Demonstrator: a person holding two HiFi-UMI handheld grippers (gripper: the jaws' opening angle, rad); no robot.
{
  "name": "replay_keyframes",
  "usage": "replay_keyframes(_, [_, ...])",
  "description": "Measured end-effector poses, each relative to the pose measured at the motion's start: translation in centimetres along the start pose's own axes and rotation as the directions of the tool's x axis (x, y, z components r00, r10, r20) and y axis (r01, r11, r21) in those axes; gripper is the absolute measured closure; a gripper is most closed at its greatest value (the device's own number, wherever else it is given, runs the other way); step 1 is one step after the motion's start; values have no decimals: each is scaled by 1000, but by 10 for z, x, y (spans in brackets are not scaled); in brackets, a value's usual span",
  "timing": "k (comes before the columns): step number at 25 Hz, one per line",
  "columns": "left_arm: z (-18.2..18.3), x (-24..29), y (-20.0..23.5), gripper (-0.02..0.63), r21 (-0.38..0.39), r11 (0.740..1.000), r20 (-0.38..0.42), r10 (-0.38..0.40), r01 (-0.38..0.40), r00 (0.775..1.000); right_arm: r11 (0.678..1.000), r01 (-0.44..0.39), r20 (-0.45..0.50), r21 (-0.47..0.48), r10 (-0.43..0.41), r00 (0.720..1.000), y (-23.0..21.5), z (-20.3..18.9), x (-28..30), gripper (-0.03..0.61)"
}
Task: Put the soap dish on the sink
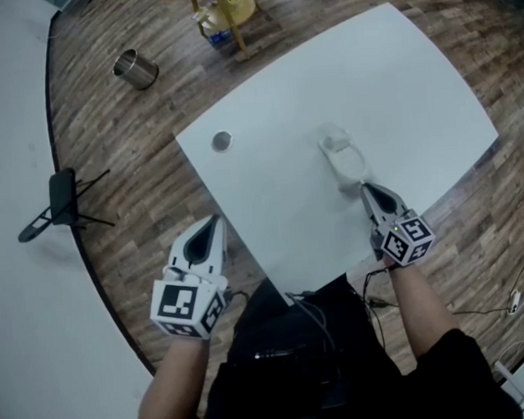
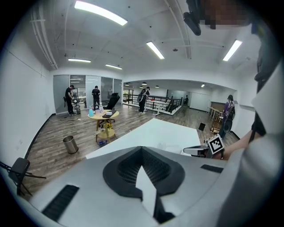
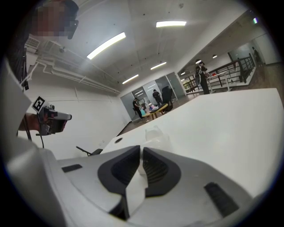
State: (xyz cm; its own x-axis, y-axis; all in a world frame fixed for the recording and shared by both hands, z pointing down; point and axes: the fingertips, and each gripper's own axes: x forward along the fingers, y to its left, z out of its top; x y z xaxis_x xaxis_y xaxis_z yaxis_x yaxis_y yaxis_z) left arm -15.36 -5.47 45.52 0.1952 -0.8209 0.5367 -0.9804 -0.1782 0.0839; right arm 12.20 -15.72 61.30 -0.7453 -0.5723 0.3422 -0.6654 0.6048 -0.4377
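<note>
The soap dish (image 1: 342, 156), a pale translucent tray, lies on the white table (image 1: 288, 193) right of its middle. My right gripper (image 1: 366, 190) reaches it from the near side, and its jaws stand nearly together on the dish's near edge. In the right gripper view the soap dish (image 3: 155, 133) shows just past the right gripper (image 3: 141, 153), with white material in the thin slit between the pads. My left gripper (image 1: 214, 225) hangs off the table's left edge over the wood floor, shut and holding nothing. A small round grey disc (image 1: 221, 142) sits on the table's left part.
A metal bin (image 1: 136, 70) stands on the floor at far left. A small yellow round table (image 1: 221, 5) stands beyond the white table. A black folded stand (image 1: 60, 205) lies left of me. Several people (image 2: 95, 97) stand far off.
</note>
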Motion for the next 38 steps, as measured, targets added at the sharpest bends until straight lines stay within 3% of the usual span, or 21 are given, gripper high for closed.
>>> replay_keyframes(29, [10, 1, 4, 624, 25, 999, 19, -27, 27, 999, 998, 16, 17, 61, -17, 1000, -2, 0, 2, 541])
replay_keyframes(35, [15, 3, 10, 624, 34, 999, 30, -36, 35, 999, 999, 26, 17, 31, -27, 999, 4, 7, 5, 472])
replay_keyframes(38, [20, 5, 11, 624, 39, 998, 38, -45, 44, 998, 999, 30, 26, 28, -31, 999, 5, 14, 4, 471])
